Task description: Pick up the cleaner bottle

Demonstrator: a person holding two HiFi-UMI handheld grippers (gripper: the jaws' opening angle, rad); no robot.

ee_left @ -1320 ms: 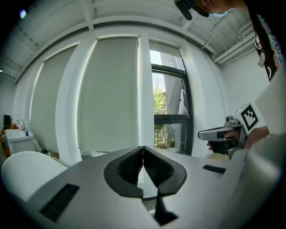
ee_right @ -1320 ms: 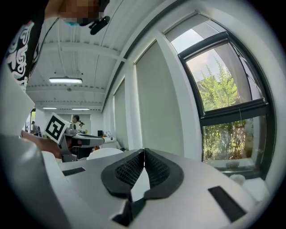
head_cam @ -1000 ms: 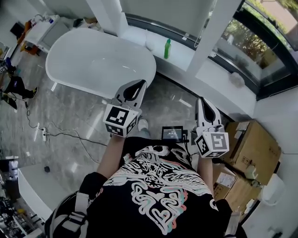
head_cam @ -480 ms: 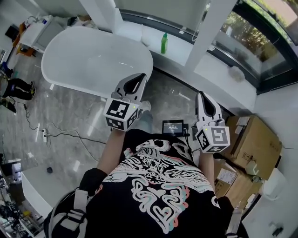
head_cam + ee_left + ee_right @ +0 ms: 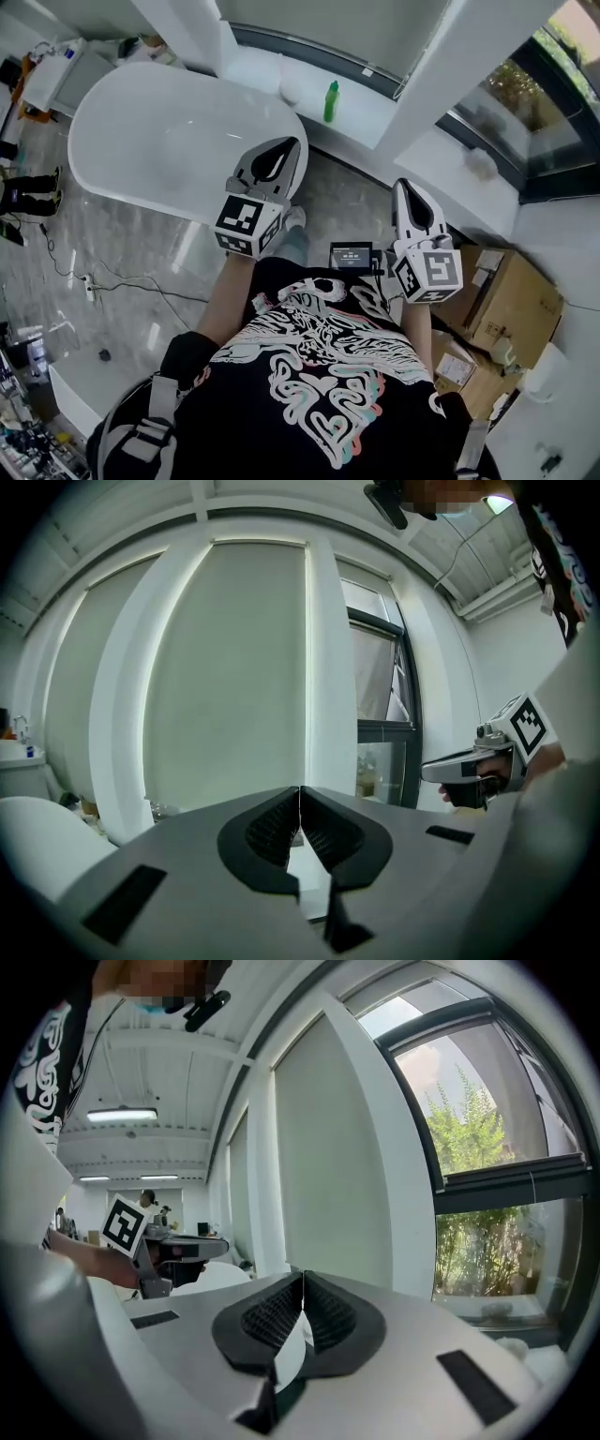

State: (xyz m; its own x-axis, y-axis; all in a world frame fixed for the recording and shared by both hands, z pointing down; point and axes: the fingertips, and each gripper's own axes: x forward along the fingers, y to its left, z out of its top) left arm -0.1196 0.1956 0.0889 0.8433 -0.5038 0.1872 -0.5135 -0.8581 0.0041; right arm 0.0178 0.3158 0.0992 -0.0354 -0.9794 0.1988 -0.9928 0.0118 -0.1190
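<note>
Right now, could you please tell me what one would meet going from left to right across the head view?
Bathtub → green cleaner bottle → right claw → cardboard box. The left claw overlaps the bathtub, so I left it out.

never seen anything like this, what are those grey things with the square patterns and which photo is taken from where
No robot here: a person holds a two-jaw gripper in each hand, the left gripper and the right gripper. The patterned cubes are parts of them. The wide picture comes from a camera on the person's head, looking down. The other two come from cameras riding on the grippers, looking along their jaws. Both pairs of jaws are closed with nothing between them. Ahead are a white bathtub and a white window ledge, where the green cleaner bottle stands upright, not yet picked up. Cardboard boxes sit at the right.
</note>
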